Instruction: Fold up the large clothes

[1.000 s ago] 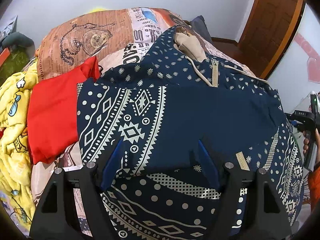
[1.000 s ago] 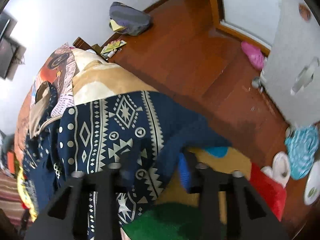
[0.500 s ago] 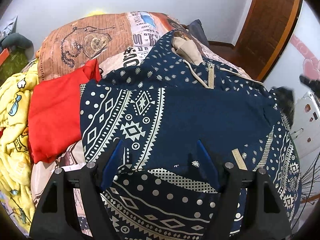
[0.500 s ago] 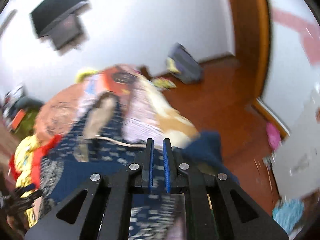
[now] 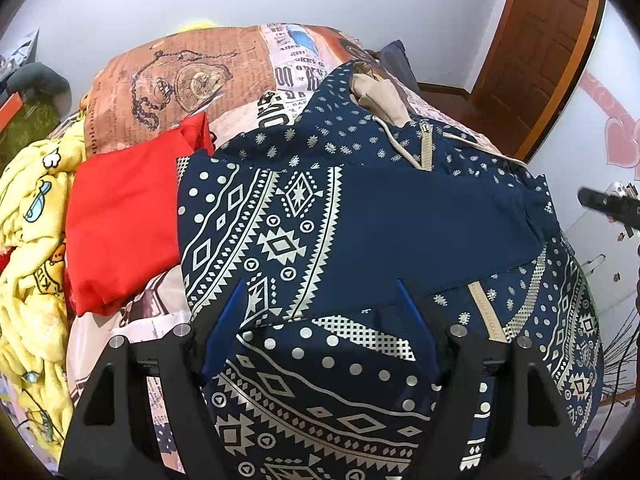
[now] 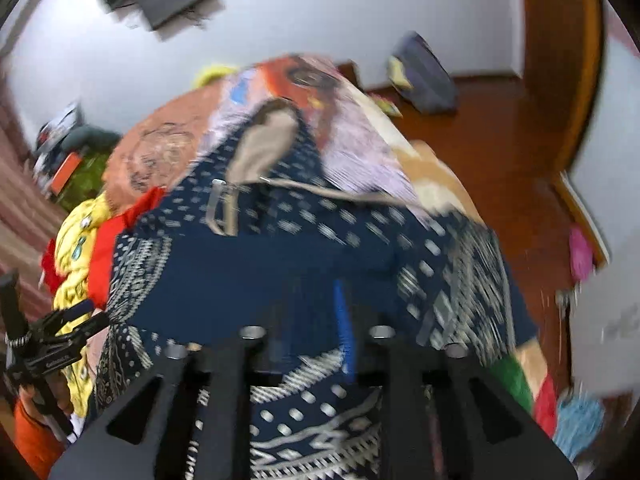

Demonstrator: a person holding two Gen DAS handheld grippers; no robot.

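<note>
A navy hoodie (image 5: 400, 232) with cream geometric print lies spread on the bed, its beige-lined hood (image 5: 380, 96) at the far end. A plain navy sleeve is folded across its body. My left gripper (image 5: 320, 304) stands open just over the hoodie's near part, blue pads wide apart, pinching no cloth. In the blurred right wrist view the hoodie (image 6: 280, 272) fills the middle. My right gripper (image 6: 316, 312) hangs above it with its jaws opening, and I see nothing held between them. It also shows at the far right edge of the left wrist view, right gripper (image 5: 612, 206).
A folded red garment (image 5: 120, 220) and a yellow cartoon cloth (image 5: 28, 240) lie left of the hoodie on the printed bedspread (image 5: 180, 80). Wooden floor (image 6: 500, 140) with a dark bag (image 6: 424, 76) lies right of the bed. A hand in an orange sleeve holds the left gripper (image 6: 60, 340).
The right gripper swung up from the bed's right edge over the hoodie, rolled, shut, then parted its jaws. The right sleeve now lies across the body. The left gripper stayed still.
</note>
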